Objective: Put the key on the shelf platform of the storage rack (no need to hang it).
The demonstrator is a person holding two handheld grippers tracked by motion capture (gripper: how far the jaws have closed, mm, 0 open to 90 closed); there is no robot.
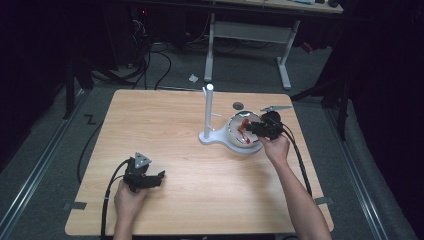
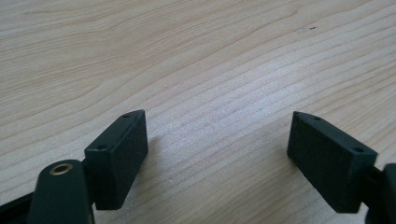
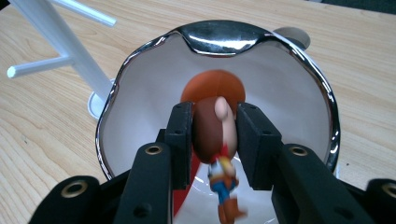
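In the right gripper view, the right gripper (image 3: 215, 140) has its jaws closed on the head of a small toy figure (image 3: 217, 140), brown hair pinched between the two black pads, its blue and red body dangling toward the bottom centre of the frame. The hold is on a rounded head, so the figure could twist or slip out if the squeeze eases, and from this height it may bounce rather than settle. It hangs over the white inside of a chrome-rimmed bowl (image 3: 140, 102), which fills the middle of the frame; an orange-red shape lies behind the head, and I cannot tell whether it is part of the toy. A hasty release or a sideways swing could knock the rim and shift the bowl. At upper left stands a white stand (image 3: 56, 37) with pegs, just beside the bowl, easy to bump when pulling away. In the high view, the left gripper (image 1: 159, 176) sits at lower left on the tabletop (image 1: 165, 130), jaws wide apart and empty, well apart from the bowl.
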